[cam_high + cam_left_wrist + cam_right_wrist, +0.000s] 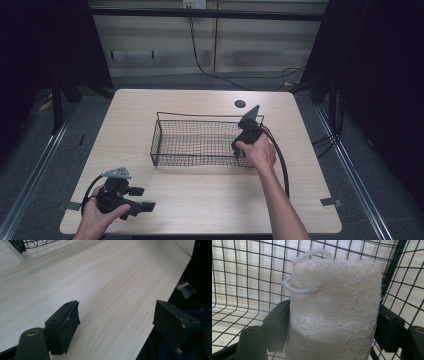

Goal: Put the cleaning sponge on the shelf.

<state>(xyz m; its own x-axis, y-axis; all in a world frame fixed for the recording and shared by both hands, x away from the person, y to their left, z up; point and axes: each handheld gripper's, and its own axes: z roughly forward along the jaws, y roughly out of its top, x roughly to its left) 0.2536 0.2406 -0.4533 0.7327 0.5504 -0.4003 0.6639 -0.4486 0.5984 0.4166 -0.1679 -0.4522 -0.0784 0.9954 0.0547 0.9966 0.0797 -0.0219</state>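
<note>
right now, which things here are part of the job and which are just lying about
In the job:
- pale fibrous loofah sponge with a white cord loop
- black wire mesh basket
- right claw, shut on the sponge inside the basket

Lying about:
- left claw, open, idle over the light wooden table
- black cable by the back wall

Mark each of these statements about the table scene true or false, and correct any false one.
1. The right gripper holds a pale loofah. True.
2. The loofah has a cord loop. True.
3. The left gripper is shut on a cloth. False: its jaws are open and hold nothing.
4. The basket is solid plastic. False: it is black wire mesh.
5. The left gripper is inside the basket. False: it is at the table's near left corner.
</note>
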